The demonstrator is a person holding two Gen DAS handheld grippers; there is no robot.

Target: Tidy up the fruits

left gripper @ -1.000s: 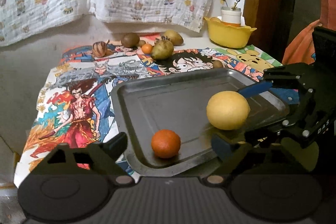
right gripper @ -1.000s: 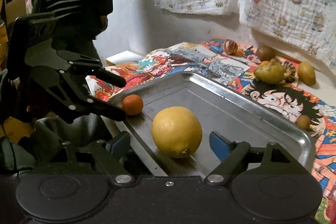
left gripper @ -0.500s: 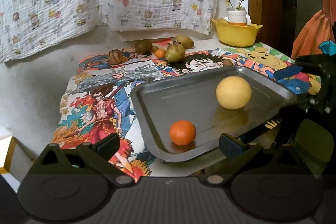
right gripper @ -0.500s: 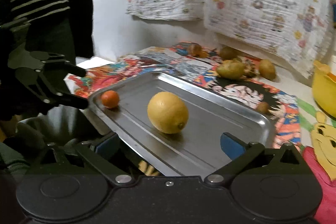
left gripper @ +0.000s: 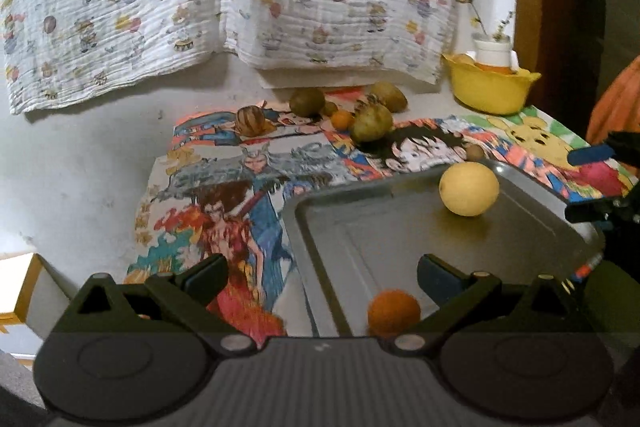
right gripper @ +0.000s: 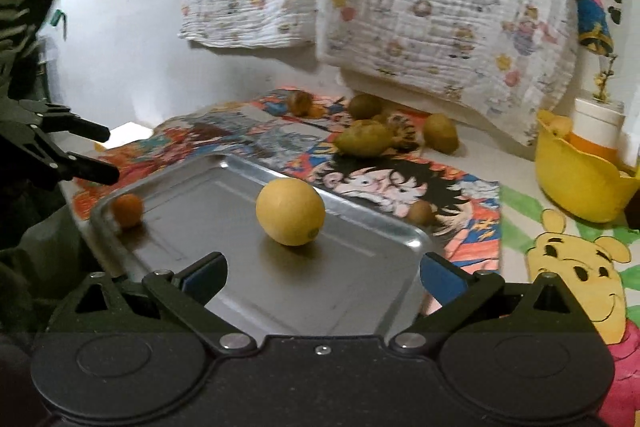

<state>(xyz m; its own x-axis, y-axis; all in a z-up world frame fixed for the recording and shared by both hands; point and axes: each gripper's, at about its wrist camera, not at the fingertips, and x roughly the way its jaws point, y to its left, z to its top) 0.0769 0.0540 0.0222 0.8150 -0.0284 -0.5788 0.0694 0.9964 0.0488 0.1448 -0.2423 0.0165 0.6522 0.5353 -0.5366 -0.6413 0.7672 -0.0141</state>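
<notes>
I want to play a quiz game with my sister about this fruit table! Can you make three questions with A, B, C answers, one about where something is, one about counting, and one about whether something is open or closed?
1. Where is the yellow bowl?
A. on the tray
B. on the table, off the tray
C. on the floor

2. How many fruits lie on the metal tray?
A. two
B. four
C. none

3. How are the right gripper fingers?
A. closed on the lemon
B. closed on nothing
C. wide open, holding nothing

Answers:
1 B, it sits on the cartoon cloth beside the tray.
2 A, only the lemon and small orange.
3 C, the lemon lies beyond the spread fingers.
</notes>
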